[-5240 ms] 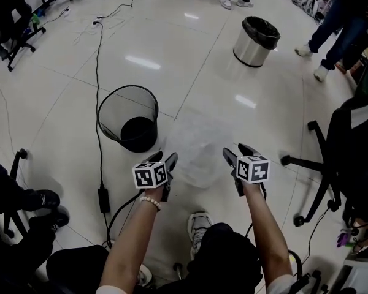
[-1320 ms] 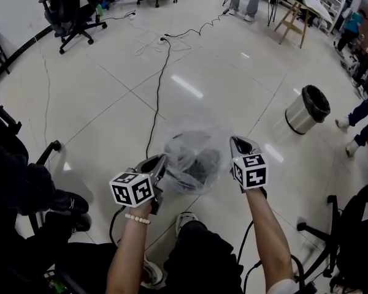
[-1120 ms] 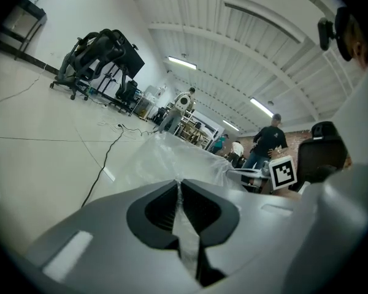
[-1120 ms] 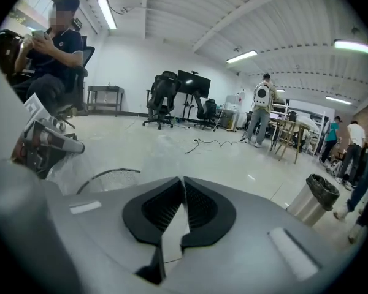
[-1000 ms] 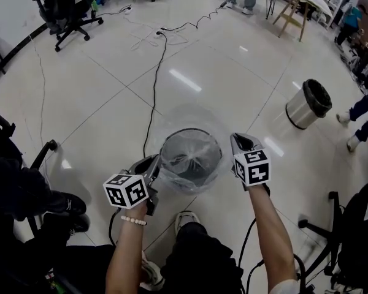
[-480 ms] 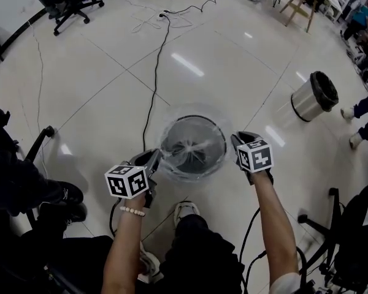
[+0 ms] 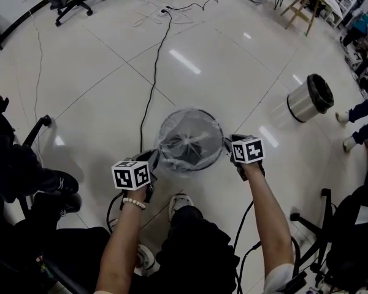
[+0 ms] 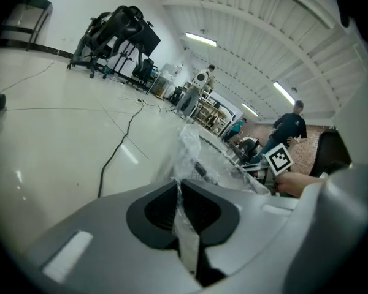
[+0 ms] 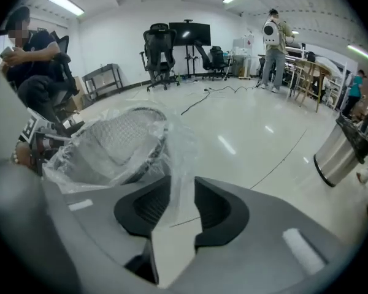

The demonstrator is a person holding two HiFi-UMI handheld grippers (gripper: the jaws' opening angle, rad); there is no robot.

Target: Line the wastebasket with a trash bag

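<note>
Head view: the wastebasket [image 7: 216, 127] stands on the floor [image 7: 98, 90] between both grippers, with the clear bag [image 7: 187, 146] hanging inside it and folded over its rim. At the near-left rim the left gripper [image 7: 154, 157] is clamped tight on the bag's edge. At the right rim the right gripper [image 7: 228, 143] has its jaws opening, a narrow gap with bag film running loosely through it.

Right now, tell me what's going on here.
A person with a gripper in each hand is lining a mesh wastebasket on the floor with a clear trash bag. The bag hangs inside the basket with its edge spread over the rim. The left gripper is shut on the bag's edge at the near left side. The right gripper, at the right side, is opening its jaws, with a strip of the bag film loose between them.
</note>
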